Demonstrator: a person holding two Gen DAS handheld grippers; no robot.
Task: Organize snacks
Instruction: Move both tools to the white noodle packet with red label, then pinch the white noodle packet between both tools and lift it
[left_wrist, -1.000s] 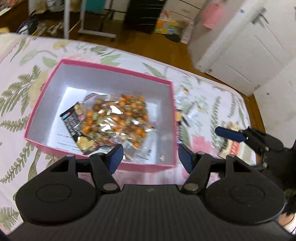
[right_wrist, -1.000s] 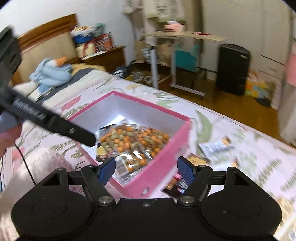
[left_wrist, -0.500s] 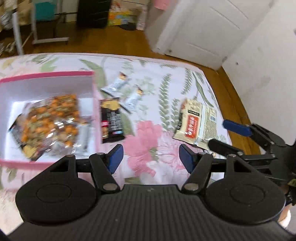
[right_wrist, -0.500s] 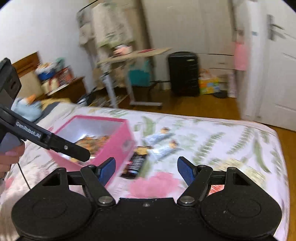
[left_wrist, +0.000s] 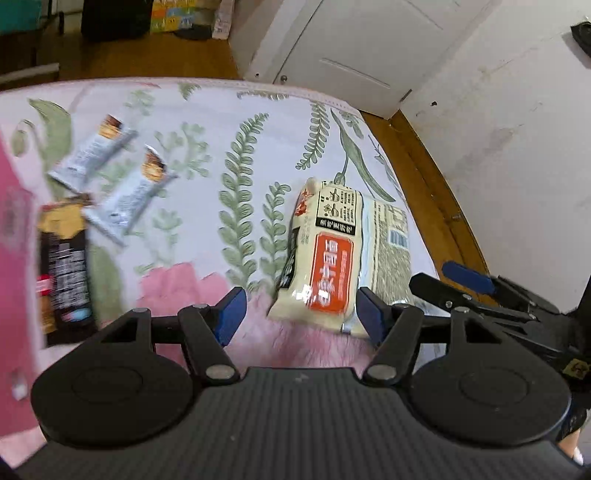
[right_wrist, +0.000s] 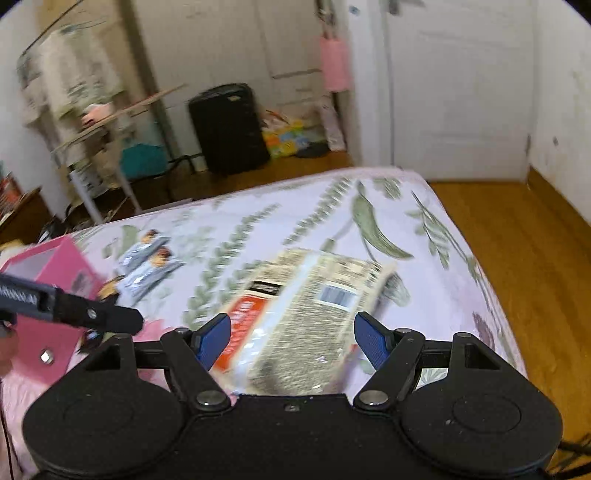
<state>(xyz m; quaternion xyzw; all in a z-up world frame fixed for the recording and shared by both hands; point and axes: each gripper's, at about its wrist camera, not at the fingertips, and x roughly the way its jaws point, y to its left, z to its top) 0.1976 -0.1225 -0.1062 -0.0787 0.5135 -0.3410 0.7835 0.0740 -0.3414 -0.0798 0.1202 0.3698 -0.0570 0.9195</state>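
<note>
While both my tools hang over the foot of the bed (left_wrist: 258, 122), the blue-padded fingers of my left gripper (left_wrist: 301, 314) stand spread with nothing pinched; the near end of the cream snack pack (left_wrist: 332, 258) lies between their tips on the quilt, the pads apart from it. My right gripper (right_wrist: 291, 339) is spread the same way, its fingers empty, with that same pack (right_wrist: 306, 306) flat below and between them. The pack is a glossy, crinkled plastic pouch, oblong, with an orange-red label and a barcode panel. It lies close to the bed's right-hand corner, where the quilt rounds off towards the wooden floor (right_wrist: 517, 258). The quilt is soft cloth, pale with green fern leaves and pink blooms, and lies bare around the pack. Farther left lie a dark oblong wrapper (left_wrist: 62, 273) and two small silvery sachets (left_wrist: 122, 199), blurred, just beside the pink cardboard box (right_wrist: 55, 288). Beyond the bed's edge stand a white door (right_wrist: 461, 92) and a black suitcase (right_wrist: 229, 125).
</note>
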